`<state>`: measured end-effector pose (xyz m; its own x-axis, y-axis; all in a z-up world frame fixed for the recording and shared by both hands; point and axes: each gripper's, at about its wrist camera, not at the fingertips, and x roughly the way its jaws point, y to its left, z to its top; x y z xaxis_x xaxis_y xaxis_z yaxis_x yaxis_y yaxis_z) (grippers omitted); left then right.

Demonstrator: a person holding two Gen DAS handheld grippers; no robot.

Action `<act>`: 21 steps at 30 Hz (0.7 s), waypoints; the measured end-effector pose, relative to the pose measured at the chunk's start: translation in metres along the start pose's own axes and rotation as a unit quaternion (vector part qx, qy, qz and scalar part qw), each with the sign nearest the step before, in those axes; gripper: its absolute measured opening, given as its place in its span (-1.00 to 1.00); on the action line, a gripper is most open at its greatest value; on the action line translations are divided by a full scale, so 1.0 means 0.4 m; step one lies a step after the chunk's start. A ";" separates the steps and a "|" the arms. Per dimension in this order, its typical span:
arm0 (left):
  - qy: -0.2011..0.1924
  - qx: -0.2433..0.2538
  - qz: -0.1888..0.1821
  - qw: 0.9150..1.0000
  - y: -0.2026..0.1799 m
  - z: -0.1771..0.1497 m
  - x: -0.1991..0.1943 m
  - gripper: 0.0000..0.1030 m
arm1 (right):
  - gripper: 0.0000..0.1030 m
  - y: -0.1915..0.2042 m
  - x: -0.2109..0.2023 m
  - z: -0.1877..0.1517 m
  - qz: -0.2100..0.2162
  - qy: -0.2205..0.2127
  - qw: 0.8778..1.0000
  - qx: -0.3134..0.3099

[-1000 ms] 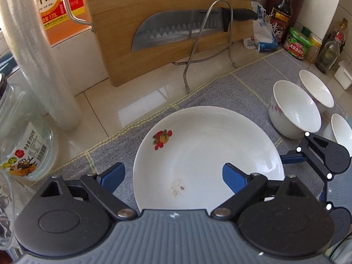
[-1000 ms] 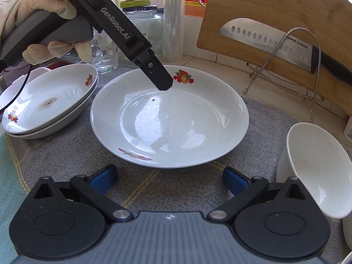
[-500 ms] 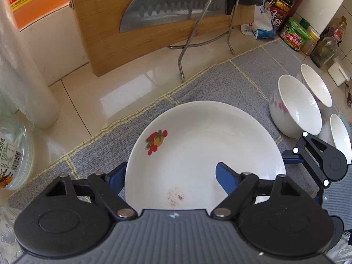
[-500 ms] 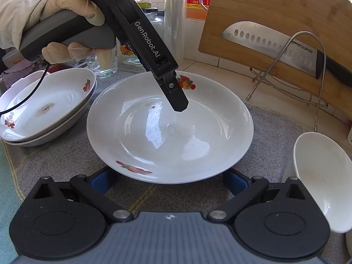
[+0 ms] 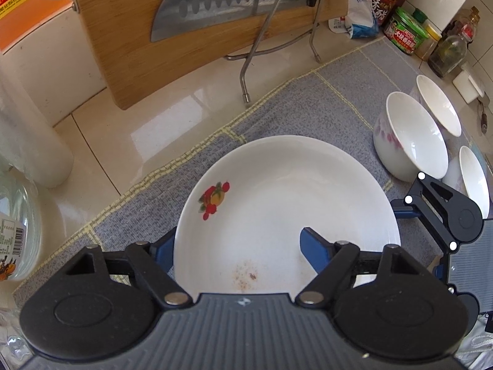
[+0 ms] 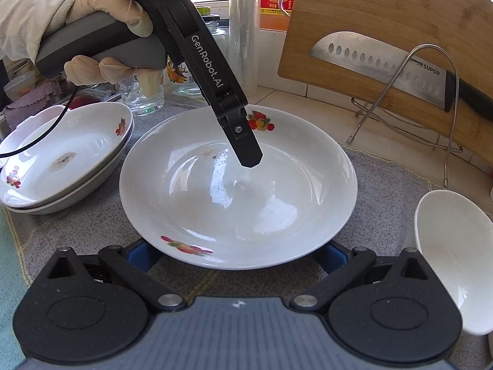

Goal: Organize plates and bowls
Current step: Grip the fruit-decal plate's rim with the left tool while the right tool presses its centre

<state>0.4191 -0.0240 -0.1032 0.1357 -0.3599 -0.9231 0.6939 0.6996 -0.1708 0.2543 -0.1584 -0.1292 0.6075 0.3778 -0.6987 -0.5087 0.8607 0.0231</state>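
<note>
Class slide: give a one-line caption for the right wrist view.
Left hand-held gripper clamps the far rim of the fruit-patterned plate on the grey mat, stacked plates alongside.

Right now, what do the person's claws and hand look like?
The left claw is black, marked "GenRobot.AI", with a grey handle and a thin black cable. The hand wears a pale glove and cream sleeve. The right claw has blue finger pads, black linkages and a ribbed grey body.

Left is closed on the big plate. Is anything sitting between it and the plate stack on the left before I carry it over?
Nothing stands on the mat between the plate and the stack; that strip is bare. Only a black cable hangs across the stack's top plate.
</note>
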 end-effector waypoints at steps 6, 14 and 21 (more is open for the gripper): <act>0.006 -0.004 -0.008 1.000 0.006 0.007 0.001 0.56 | 1.00 0.000 0.000 0.000 0.000 0.002 1.000 -0.002; 0.009 0.001 -0.012 1.000 0.006 0.005 -0.006 0.56 | 1.00 0.004 -0.001 0.004 -0.006 0.008 1.000 -0.012; 0.003 0.000 -0.012 1.000 0.002 -0.007 -0.025 0.56 | 1.00 0.007 -0.014 0.013 -0.002 0.008 1.000 -0.020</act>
<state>0.4163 -0.0178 -0.0950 0.1152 -0.3723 -0.9209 0.6964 0.6914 -0.1924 0.2527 -0.1562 -0.1216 0.6004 0.3681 -0.7100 -0.5299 0.8480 -0.0084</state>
